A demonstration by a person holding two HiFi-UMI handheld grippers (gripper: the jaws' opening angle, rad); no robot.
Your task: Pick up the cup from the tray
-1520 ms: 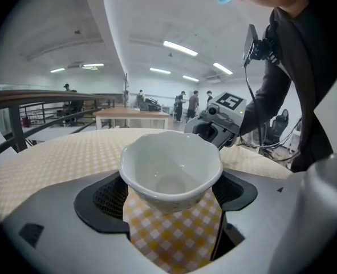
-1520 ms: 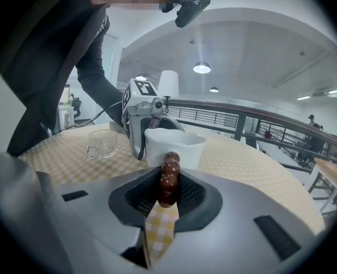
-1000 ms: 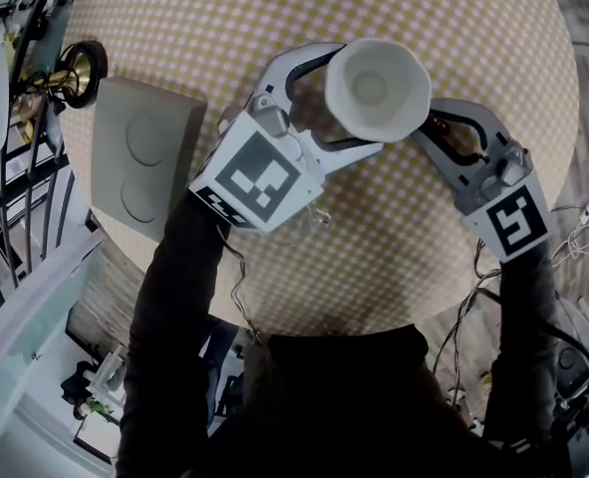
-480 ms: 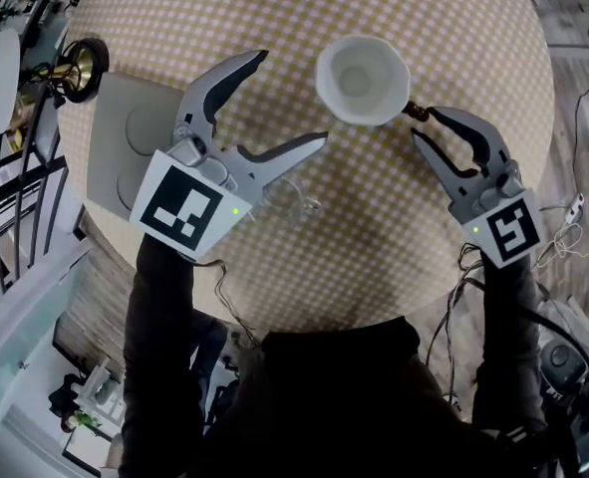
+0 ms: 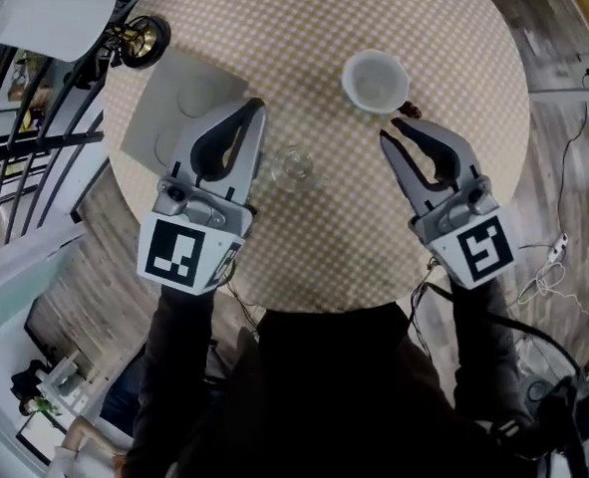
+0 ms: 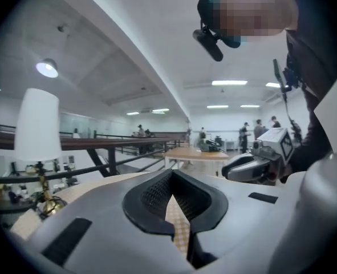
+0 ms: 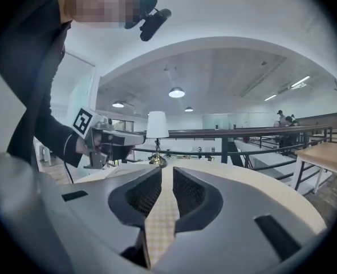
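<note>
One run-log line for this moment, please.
cup: upright on table, off tray | left gripper: shut, empty | right gripper: jaws just closing, narrow gap, nothing between

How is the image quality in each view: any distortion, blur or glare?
Head view: strong fisheye bends the round table at its rim; light even, white cup sharp. Left gripper view: dark circular vignette, ceiling lamp blown out. Right gripper view: same vignette; table lamp sharp, near jaws slightly soft.
</note>
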